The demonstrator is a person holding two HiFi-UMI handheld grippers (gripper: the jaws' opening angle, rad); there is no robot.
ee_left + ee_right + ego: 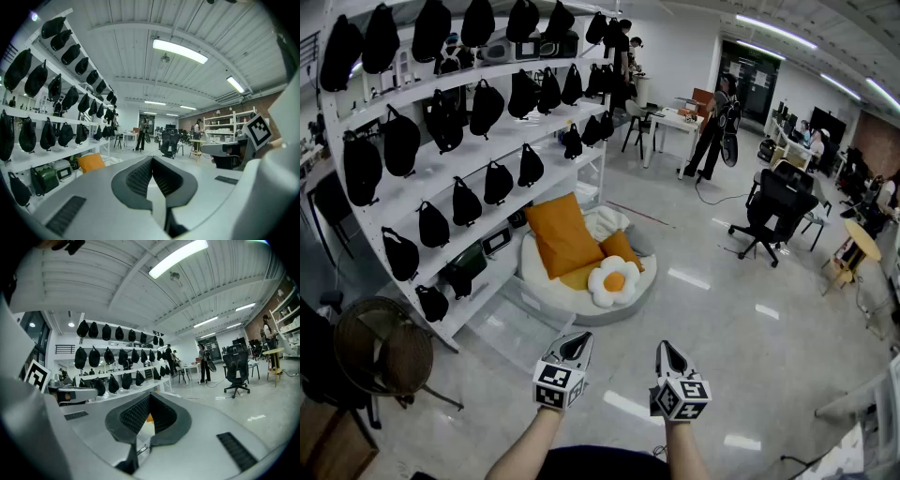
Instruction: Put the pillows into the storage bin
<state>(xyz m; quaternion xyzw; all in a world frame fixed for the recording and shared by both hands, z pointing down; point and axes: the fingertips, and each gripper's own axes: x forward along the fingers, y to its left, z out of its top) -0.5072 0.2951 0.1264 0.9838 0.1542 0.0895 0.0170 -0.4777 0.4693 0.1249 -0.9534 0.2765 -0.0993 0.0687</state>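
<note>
In the head view a big orange pillow (pixel 561 232) leans upright on a round white floor cushion (pixel 546 274). A smaller orange pillow (pixel 621 247) and a white flower-shaped pillow with a yellow centre (pixel 614 280) lie beside it. A see-through bin (pixel 520 328) stands on the floor in front of the cushion, by the shelf. My left gripper (pixel 580 339) and right gripper (pixel 667 350) hover side by side over the floor, short of the pillows, both shut and empty. The left gripper view shows the shut left gripper (pixel 151 160) and the orange pillow (pixel 91 162) far off.
White shelves (pixel 478 141) full of black bags line the left side. A round brown wicker piece (pixel 382 356) stands at the near left. A black office chair (pixel 776 204), a small wooden table (pixel 855 246), and people at a desk (pixel 712 122) are farther off.
</note>
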